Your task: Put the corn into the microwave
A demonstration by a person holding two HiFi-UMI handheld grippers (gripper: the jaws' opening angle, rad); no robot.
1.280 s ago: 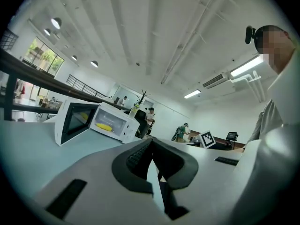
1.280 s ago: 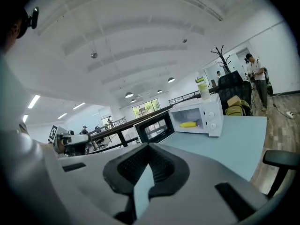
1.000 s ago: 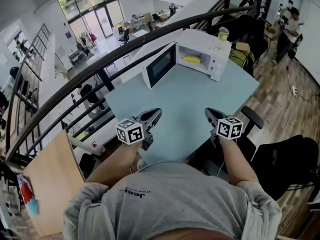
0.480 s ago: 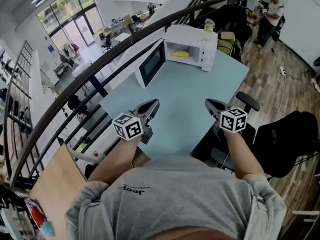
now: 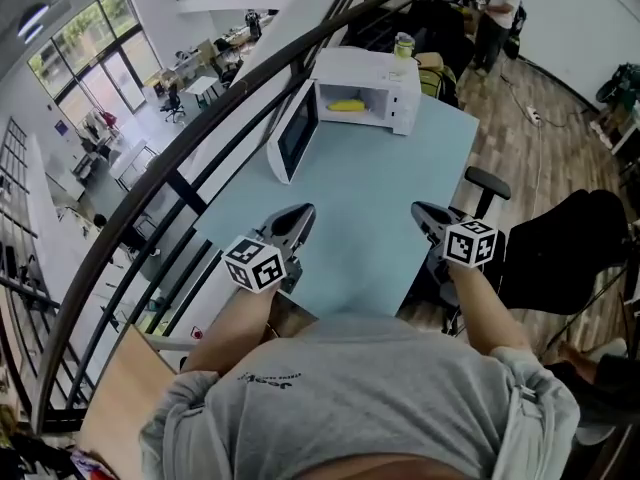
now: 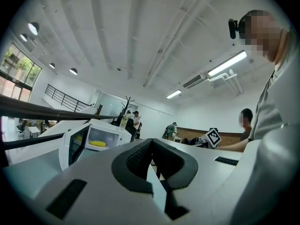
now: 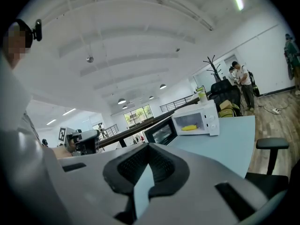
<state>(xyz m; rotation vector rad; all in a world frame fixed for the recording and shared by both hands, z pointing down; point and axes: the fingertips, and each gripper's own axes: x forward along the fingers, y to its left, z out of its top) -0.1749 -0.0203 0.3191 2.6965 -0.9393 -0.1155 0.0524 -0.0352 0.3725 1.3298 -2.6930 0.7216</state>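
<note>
The yellow corn [image 5: 347,105] lies inside the white microwave [image 5: 365,73] at the far end of the light-blue table [image 5: 370,208]. The microwave door [image 5: 292,138] stands swung open to the left. My left gripper [image 5: 300,213] and right gripper [image 5: 418,211] hover side by side over the table's near end, far from the microwave. Both are shut with nothing in them. The left gripper view has the corn [image 6: 98,144] small in the oven beyond the left gripper [image 6: 151,165]. In the right gripper view the corn [image 7: 189,127] shows past the right gripper [image 7: 147,170].
A drink bottle [image 5: 403,45] stands on top of the microwave. A dark railing [image 5: 200,148] runs along the table's left side. An office chair [image 5: 490,183] stands at the table's right edge, with a black seat [image 5: 565,248] further right. People [image 5: 495,8] stand at the back.
Both grippers have drawn back from the microwave and lifted slightly, still shut. The microwave now sits further up in the head view. The corn has stayed inside.
</note>
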